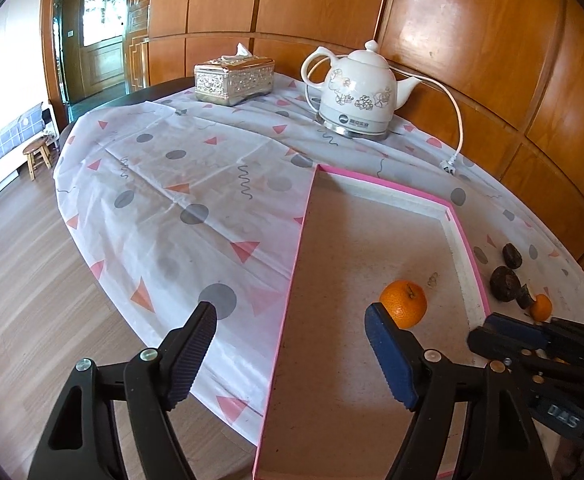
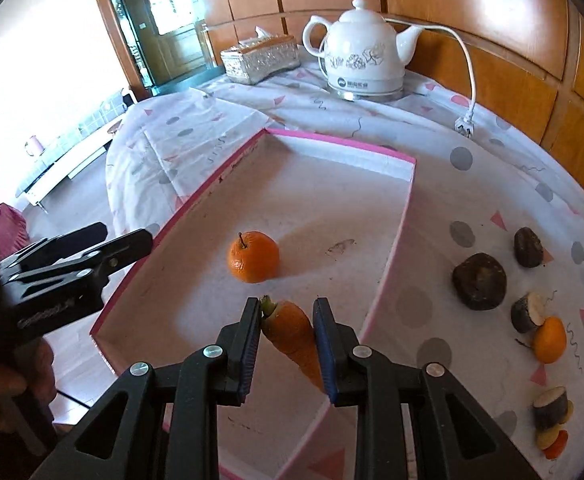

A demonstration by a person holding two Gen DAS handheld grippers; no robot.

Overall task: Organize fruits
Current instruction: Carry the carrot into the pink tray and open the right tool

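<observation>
A shallow pink-rimmed box [image 1: 387, 185] [image 2: 331, 143] lies on the patterned tablecloth with a whole orange [image 1: 403, 298] [image 2: 254, 256] inside it. My right gripper [image 2: 288, 308] is shut on a carrot [image 2: 292, 336], held over the box's near end just in front of the orange. My left gripper [image 1: 292, 316] stands open over the box's left rim, nothing between its fingers, the orange just beyond its right fingertip. In the right wrist view the left gripper [image 2: 112, 242] shows at the left, held by a hand.
Right of the box lie two dark round fruits [image 2: 479, 276] [image 2: 527, 242], a small orange [image 2: 549, 340] and cut pieces [image 2: 551, 408]. A white kettle [image 1: 355, 92] with cord and plug [image 1: 449, 166] and a silver tissue box [image 1: 234, 78] stand at the back. The table edge drops off at the left.
</observation>
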